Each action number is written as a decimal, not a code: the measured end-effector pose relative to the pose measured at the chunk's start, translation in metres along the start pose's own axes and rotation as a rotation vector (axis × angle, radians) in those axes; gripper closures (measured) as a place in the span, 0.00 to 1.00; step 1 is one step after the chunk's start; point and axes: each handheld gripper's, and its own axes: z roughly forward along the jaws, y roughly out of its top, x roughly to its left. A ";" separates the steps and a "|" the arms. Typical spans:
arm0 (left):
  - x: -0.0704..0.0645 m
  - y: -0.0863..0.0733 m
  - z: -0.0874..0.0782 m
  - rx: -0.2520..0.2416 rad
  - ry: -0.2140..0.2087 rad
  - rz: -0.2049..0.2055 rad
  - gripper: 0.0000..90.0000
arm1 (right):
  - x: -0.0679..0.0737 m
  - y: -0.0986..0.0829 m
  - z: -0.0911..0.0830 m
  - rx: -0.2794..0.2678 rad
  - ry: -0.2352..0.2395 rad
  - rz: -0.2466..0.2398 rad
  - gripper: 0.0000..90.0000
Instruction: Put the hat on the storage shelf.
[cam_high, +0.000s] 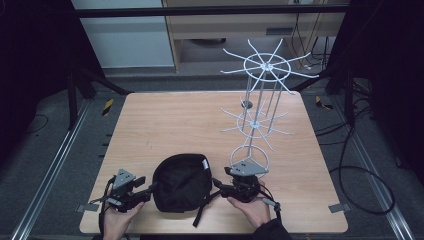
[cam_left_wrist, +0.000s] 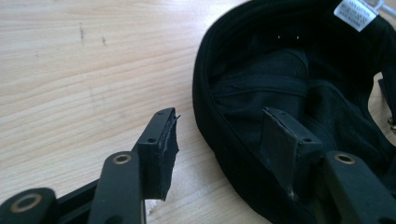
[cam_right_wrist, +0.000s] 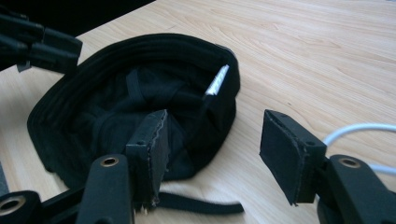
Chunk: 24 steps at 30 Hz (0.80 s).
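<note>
While both hands sit at the bottom edge of the high view, left gripper and right gripper flank the black cap, one per side. Cap lies upside down on the table, lower centre of frame, opening up, white label on the inner rim at its upper right. A strap trails off the near edge toward the bottom.

Left gripper view: jaws spread. One pad over bare wood, the other pad already over the cap interior, so the brim runs between them. Not closed on it; can't tell if the inner pad touches fabric.

Right gripper view: jaws also spread, one pad at the cap's near edge, the other over bare table. Nothing pinched. White wire at right of that frame looks like the stand's base ring.

Farther back, right of centre in the high view: white wire rack, tiered spokes, upright, all prongs bare. Base ring is just behind the right gripper.

Status, my read: approach done, grasp not made. Left to do: close on the rim, lift, carry to the rack, hang on a prong. Basically at the start.
</note>
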 end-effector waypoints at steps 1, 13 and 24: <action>-0.001 0.000 0.001 0.005 0.002 0.004 0.51 | 0.002 0.002 0.004 0.003 0.000 0.005 0.47; -0.006 -0.003 0.011 0.081 -0.020 0.014 0.60 | 0.005 0.011 0.048 0.081 -0.013 0.017 0.49; -0.005 -0.005 0.016 0.139 -0.007 -0.007 0.67 | 0.005 0.002 0.071 0.153 0.003 0.025 0.69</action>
